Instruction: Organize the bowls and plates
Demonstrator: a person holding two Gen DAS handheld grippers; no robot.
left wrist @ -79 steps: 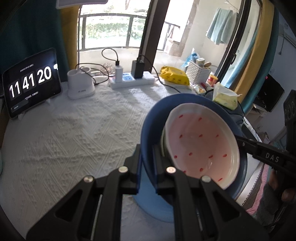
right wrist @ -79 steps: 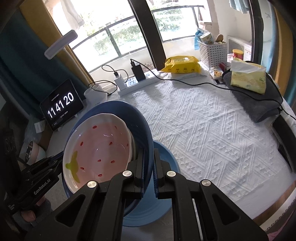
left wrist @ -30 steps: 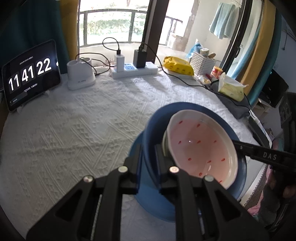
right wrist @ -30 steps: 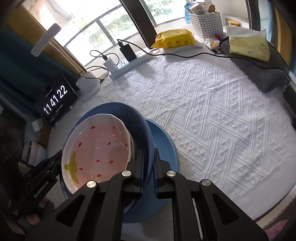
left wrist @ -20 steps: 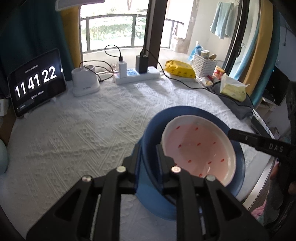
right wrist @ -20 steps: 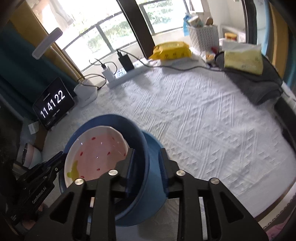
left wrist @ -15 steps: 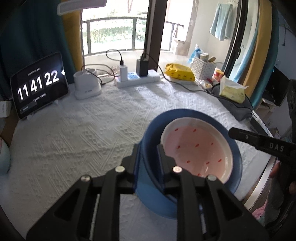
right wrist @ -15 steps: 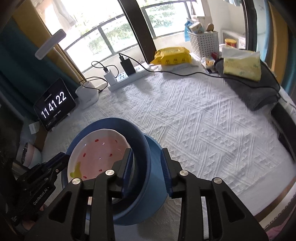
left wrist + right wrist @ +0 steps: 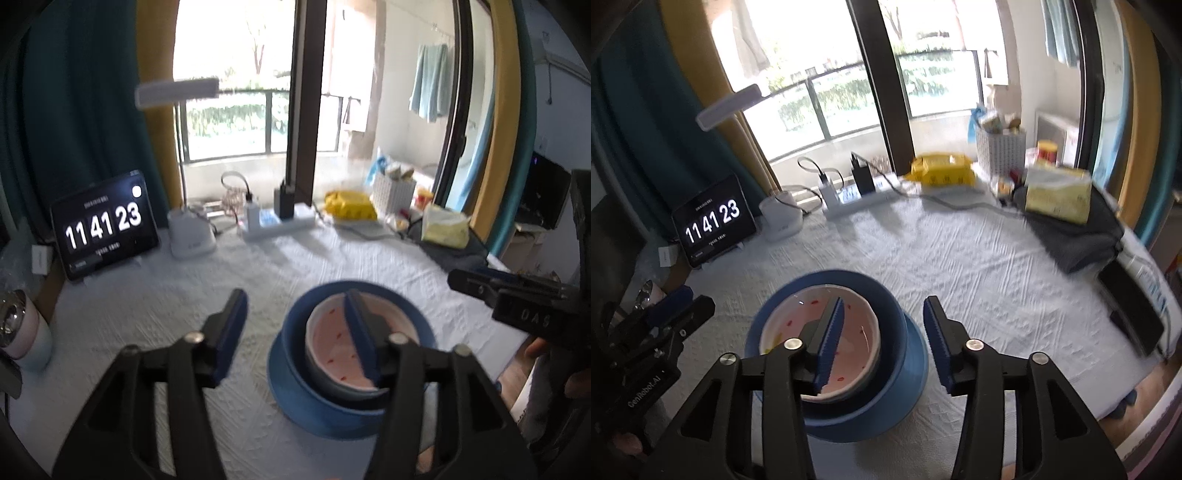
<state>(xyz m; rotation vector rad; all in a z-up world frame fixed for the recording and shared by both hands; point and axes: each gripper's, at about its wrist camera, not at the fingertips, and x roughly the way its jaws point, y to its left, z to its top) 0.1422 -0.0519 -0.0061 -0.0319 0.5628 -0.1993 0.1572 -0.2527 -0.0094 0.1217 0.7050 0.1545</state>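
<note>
The pink bowl (image 9: 341, 349) sits nested in the blue bowl (image 9: 295, 343), stacked on a blue plate (image 9: 280, 384) at lower centre of the worktop (image 9: 147, 295). Left gripper (image 9: 293, 332) and right gripper (image 9: 882, 341) have released it, jaws opening with nothing pinched. The sound move is lifting straight clear without nudging the rims.

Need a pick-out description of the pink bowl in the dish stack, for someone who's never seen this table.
Start at the round table with the white textured cloth; on its near edge sits a single stack of dishes. The bottom is a blue plate, on it a deep blue bowl, and nested inside that is the pink bowl. It alone has a white rim and red speckles.
</note>
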